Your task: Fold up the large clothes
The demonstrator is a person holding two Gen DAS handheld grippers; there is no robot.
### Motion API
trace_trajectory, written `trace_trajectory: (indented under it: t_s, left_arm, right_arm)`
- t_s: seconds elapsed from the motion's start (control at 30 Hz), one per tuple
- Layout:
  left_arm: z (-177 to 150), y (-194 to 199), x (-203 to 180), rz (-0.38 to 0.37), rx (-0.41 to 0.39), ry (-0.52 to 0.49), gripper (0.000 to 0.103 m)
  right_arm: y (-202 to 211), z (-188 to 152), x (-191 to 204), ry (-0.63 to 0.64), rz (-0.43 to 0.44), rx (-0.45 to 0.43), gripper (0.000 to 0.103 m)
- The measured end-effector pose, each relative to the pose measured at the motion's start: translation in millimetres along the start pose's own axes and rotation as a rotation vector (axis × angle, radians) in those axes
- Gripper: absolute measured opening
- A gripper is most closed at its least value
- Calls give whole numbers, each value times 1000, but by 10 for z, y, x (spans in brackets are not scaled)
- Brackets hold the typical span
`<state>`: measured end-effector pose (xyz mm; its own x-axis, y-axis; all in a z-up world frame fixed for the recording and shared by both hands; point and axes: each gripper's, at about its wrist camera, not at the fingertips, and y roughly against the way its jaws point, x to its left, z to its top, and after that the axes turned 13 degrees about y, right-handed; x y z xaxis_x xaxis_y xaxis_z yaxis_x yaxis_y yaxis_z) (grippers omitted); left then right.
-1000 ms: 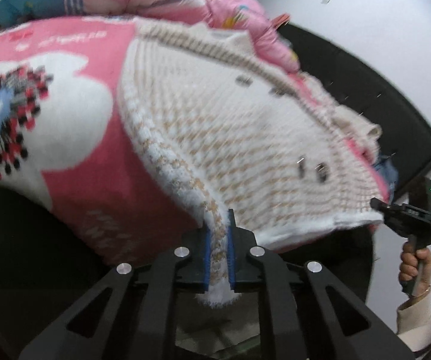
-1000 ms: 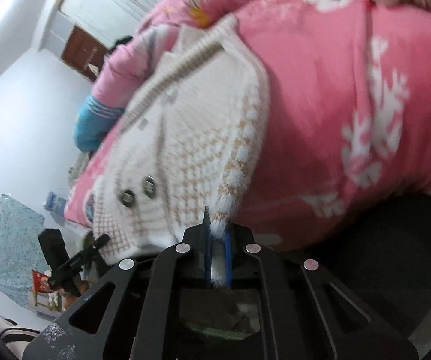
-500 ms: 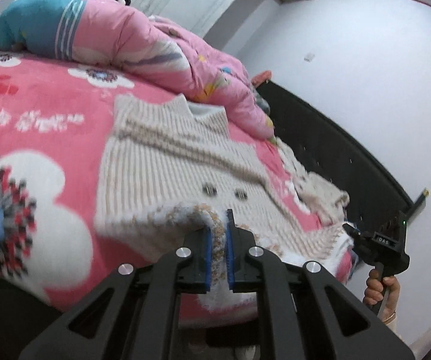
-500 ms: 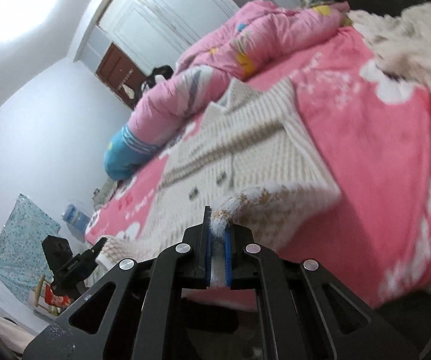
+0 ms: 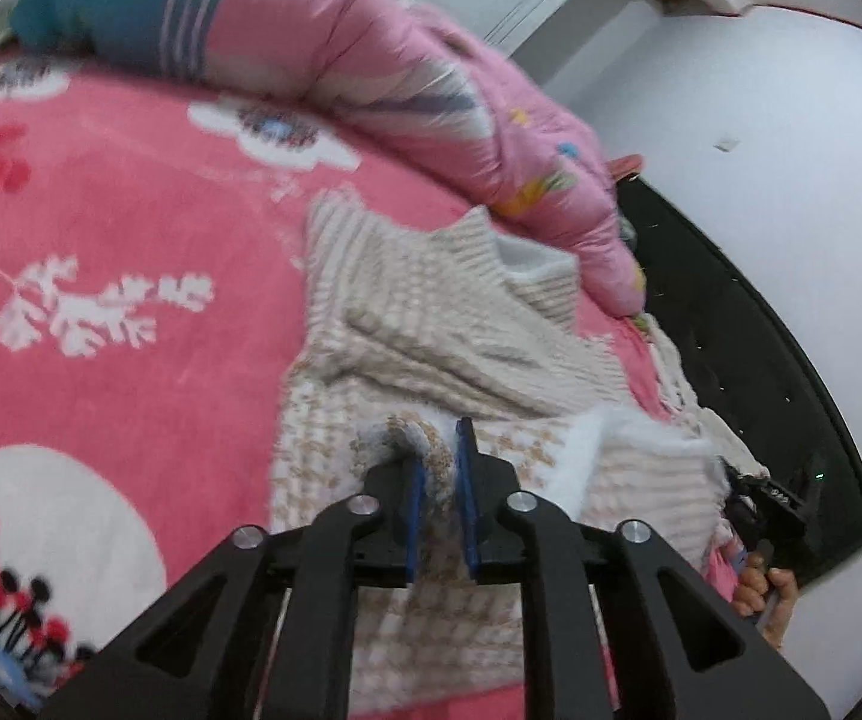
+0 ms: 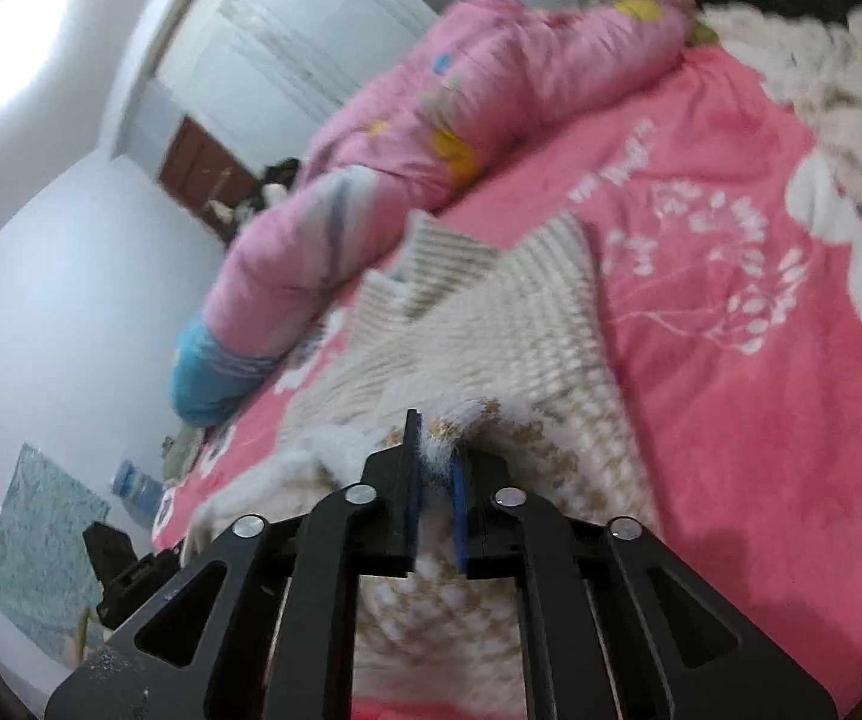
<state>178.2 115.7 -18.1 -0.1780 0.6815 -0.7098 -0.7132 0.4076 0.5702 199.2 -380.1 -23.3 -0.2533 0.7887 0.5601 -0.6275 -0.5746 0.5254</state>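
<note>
I hold the hem of the sweater (image 5: pixel 431 360) in both tools, one corner each, so the bottom half travels flat over the top half. My left gripper (image 5: pixel 438 468) has just been opening, its jaws narrow, with knit between the pads. My right gripper (image 6: pixel 436 462) has done the same at the other corner. The sweater lies on the blanket (image 5: pixel 131 228) near the bed's front edge, collar toward the quilt (image 5: pixel 407 72), hem doubled over. Letting go now should leave the fold lying square.
</note>
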Motion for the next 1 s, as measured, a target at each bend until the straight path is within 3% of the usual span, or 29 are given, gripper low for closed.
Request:
trace_trajectory:
  t_s: [0.1, 0.17, 0.2, 0.23, 0.27, 0.37, 0.47, 0.63, 0.7, 0.77, 0.87, 1.0]
  left_arm:
    - [48, -190, 124, 26, 58, 61, 39]
    - [73, -167, 189, 0, 55, 107, 63]
    - [89, -89, 207, -8, 21, 118, 70]
    - [101, -2, 205, -7, -17, 115, 74]
    - [114, 73, 197, -8, -41, 110, 75]
    - [136, 286, 198, -9, -79, 106, 75]
    - [33, 449, 120, -7, -95, 49, 75]
    - [-518, 584, -104, -50, -8, -128, 75]
    - [-722, 563, -107, -68, 41, -145, 75]
    - [-941, 437, -25, -45, 106, -118, 75]
    - [-1066, 199, 243, -15, 176, 11, 75]
    - [-932, 149, 486, -109, 98, 163, 75]
  right_arm:
    - [-330, -78, -263, -98, -9, 112, 29]
    - [-328, -118, -290, -109, 17, 107, 35]
    - [-272, -126, -266, -100, 28, 93, 40]
    - [-203, -125, -233, -89, 27, 78, 56]
    - [-128, -126, -200, -75, 19, 62, 68]
    - [181, -155, -74, -26, -48, 35, 75]
    - [444, -277, -13, -20, -54, 20, 77]
    - [914, -734, 18, -49, -103, 23, 79]
    - [1018, -916, -31, -94, -113, 31, 79]
    - [1047, -1083, -95, -143, -97, 46, 81]
    - [939, -1252, -191, -212, -65, 80, 77]
    - [771, -1161, -220, -183, -47, 67, 70]
